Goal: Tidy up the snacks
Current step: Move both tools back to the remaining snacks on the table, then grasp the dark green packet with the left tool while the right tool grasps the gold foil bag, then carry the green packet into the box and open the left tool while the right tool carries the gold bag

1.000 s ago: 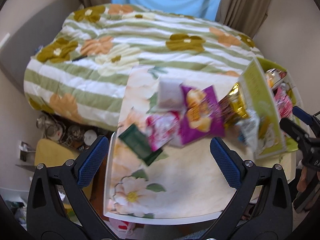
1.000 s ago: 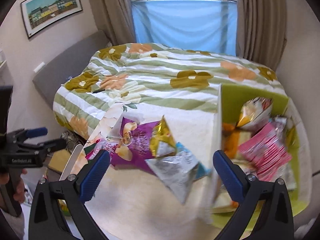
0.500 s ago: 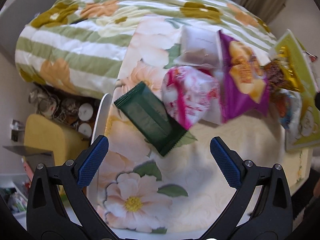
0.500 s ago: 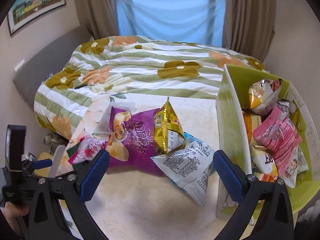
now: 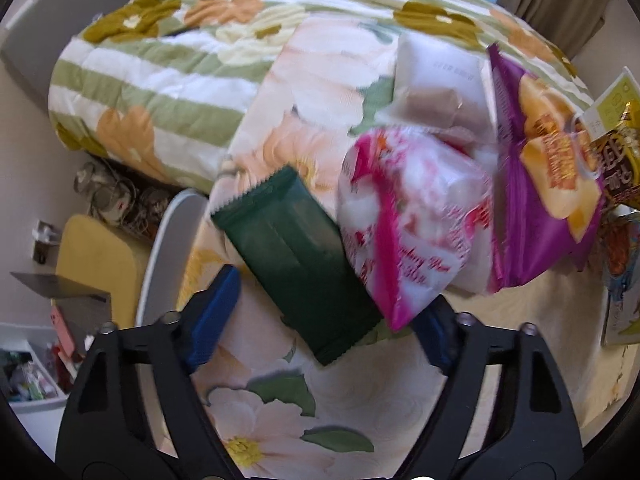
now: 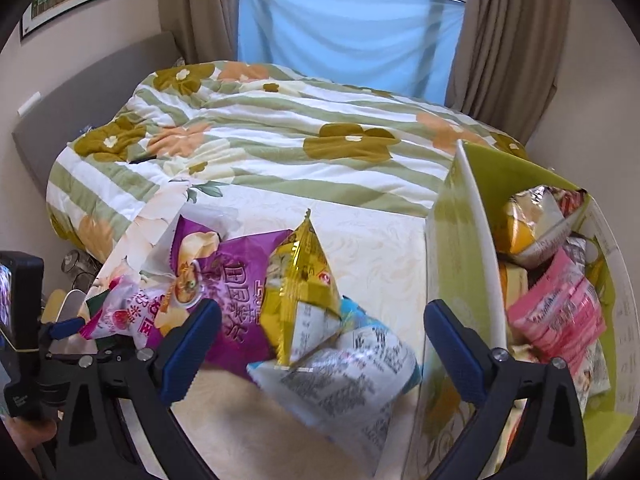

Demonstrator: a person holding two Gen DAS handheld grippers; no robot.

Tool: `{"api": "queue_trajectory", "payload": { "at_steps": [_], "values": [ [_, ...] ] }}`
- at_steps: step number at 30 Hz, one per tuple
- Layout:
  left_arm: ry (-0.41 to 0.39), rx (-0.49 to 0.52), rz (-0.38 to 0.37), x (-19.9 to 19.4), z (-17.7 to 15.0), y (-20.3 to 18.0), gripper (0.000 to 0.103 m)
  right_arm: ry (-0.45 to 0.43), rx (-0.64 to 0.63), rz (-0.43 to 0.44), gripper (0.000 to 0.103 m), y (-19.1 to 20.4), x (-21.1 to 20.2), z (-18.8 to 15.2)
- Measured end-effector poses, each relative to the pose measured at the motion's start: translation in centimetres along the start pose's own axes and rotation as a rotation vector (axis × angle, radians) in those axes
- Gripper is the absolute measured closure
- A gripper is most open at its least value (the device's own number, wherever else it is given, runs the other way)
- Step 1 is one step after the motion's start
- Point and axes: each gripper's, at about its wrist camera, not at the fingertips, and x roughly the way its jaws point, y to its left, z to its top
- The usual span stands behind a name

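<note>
In the left wrist view a dark green flat packet (image 5: 296, 260) lies on the flowered tablecloth (image 5: 360, 408). My left gripper (image 5: 328, 312) straddles its near end, jaws closing, pads not visibly pressing on it. A pink-and-white bag (image 5: 404, 220) overlaps the packet's right side and hides part of the right pad. Beside it lie a purple chip bag (image 5: 548, 184) and a white pouch (image 5: 440, 80). In the right wrist view my right gripper (image 6: 324, 348) hangs open above a white-and-blue bag (image 6: 352, 384) and a gold pyramid bag (image 6: 304, 280), touching neither.
A lime-green box (image 6: 448, 264) with several snack bags stands at the table's right end. A bed with a striped flowered quilt (image 6: 280, 136) lies behind the table. A yellow stool (image 5: 100, 264) and floor clutter sit off the table's left edge. A hand (image 6: 24, 436) holds the left gripper's handle.
My left gripper came down onto the green packet and its jaws narrowed around it. My right gripper sank a little toward the white-and-blue bag, still open.
</note>
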Motion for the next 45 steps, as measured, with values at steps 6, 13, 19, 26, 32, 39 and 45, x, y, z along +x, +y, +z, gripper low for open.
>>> {"api": "queue_trajectory", "payload": {
  "at_steps": [6, 13, 19, 26, 32, 39, 45],
  "values": [
    [-0.01, -0.015, 0.01, -0.1, -0.1, 0.4, 0.035, 0.011, -0.045, 0.017, 0.006, 0.4, 1.3, 0.6],
    [-0.006, -0.012, -0.014, -0.4, 0.3, 0.9, 0.056, 0.037, -0.069, 0.032, 0.018, 0.7, 2.6, 0.9],
    [-0.006, -0.063, -0.059, -0.9, -0.2, 2.2, 0.056, 0.072, -0.072, 0.056, 0.047, 0.6, 3.7, 0.9],
    [-0.033, -0.075, -0.093, -2.0, -0.3, 2.7, 0.057, 0.074, -0.076, 0.066, 0.062, 1.0, 3.8, 0.7],
    [-0.043, -0.098, -0.132, -2.9, -0.2, 3.4, 0.059, 0.051, -0.072, 0.063, 0.062, 1.2, 2.9, 0.9],
    [-0.016, -0.1, -0.18, -3.7, -1.7, 3.9, 0.059, 0.043, -0.055, 0.058, 0.062, 1.3, 2.0, 0.8],
    [0.032, -0.092, -0.233, -3.8, -3.8, 3.2, 0.059, 0.039, -0.04, 0.053, 0.062, 1.2, 1.4, 0.9]
  ]
}}
